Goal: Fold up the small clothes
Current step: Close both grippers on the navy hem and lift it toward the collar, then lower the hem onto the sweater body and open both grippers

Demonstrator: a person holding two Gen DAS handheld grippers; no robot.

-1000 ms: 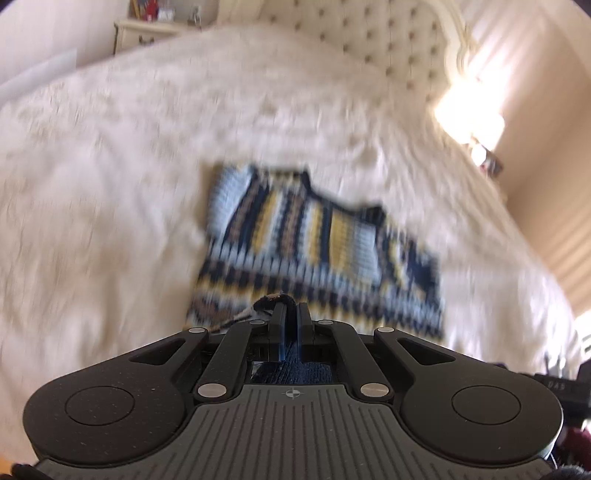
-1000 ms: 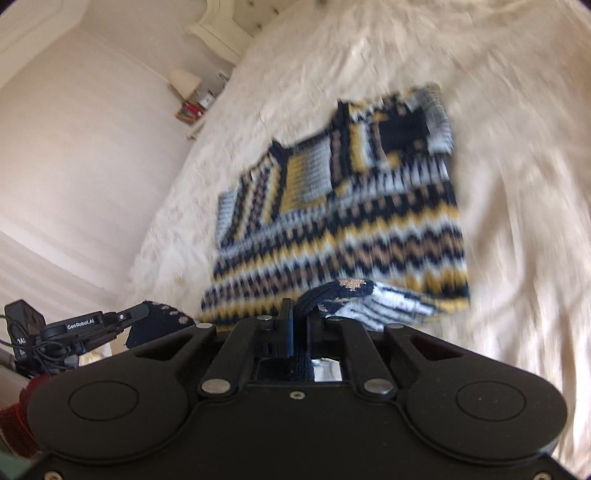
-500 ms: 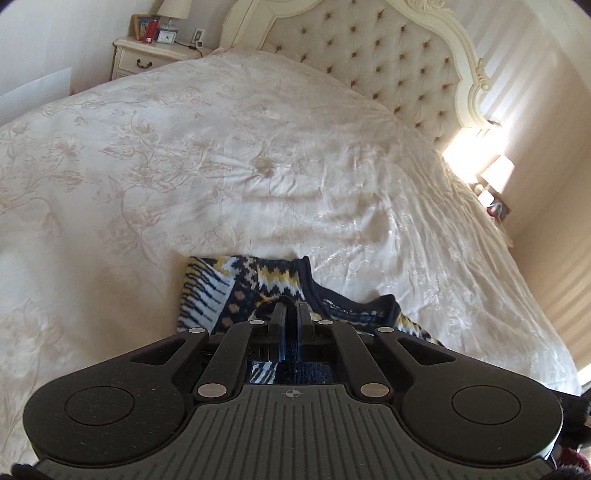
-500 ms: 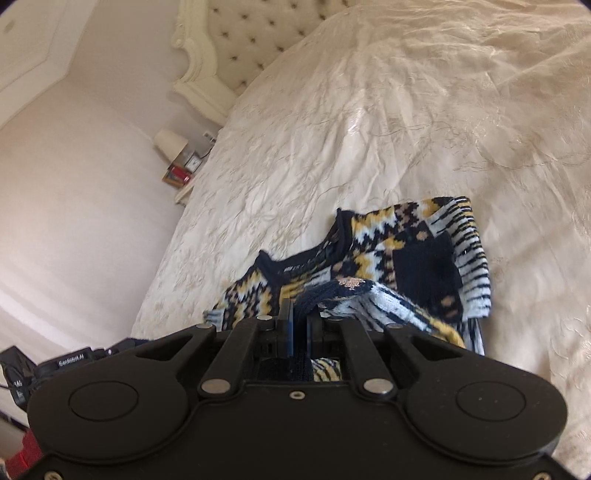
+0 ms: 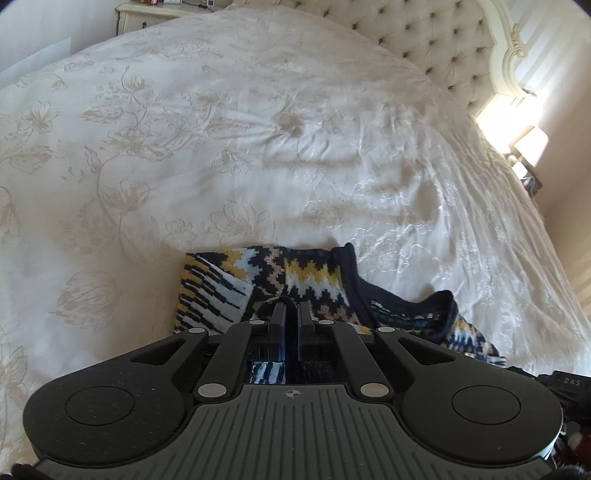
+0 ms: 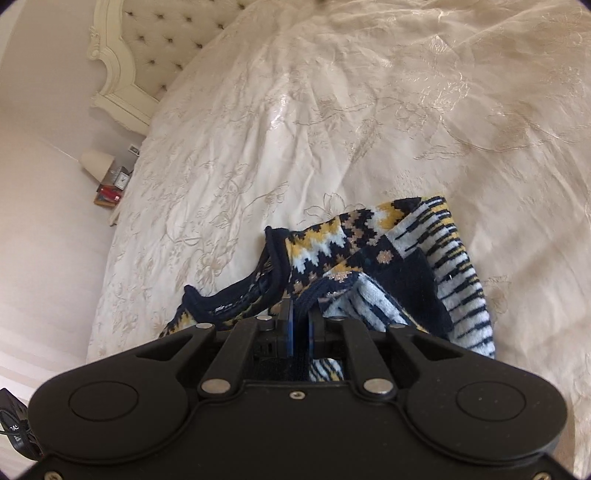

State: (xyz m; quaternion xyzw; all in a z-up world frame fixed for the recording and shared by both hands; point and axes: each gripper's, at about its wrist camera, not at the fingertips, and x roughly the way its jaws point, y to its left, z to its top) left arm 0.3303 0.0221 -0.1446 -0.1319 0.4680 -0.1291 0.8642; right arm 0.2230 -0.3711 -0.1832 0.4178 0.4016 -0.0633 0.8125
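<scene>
Pinching the navy, yellow and white zigzag-knit sweater (image 5: 295,280) by its hem, the left gripper (image 5: 291,314) stays clamped while the right gripper (image 6: 299,314), knit between its jaws, starts opening to lay the fold on the cream embroidered bedspread (image 5: 184,147).

A wide bed (image 5: 258,122) fills the room, covered with a cream bedspread (image 6: 369,110) stitched with pale flowers and creased in places. Behind it stands a tufted, buttoned headboard (image 5: 424,40) in a carved cream frame. Beside the bed on one side, a nightstand (image 6: 107,197) carries a lamp (image 6: 96,162) with a pale shade, a small clock (image 6: 122,179) and something red. On the other side, a second lamp (image 5: 530,142) glows in bright sunlight. Another cream nightstand (image 5: 147,16) shows at the far corner.
</scene>
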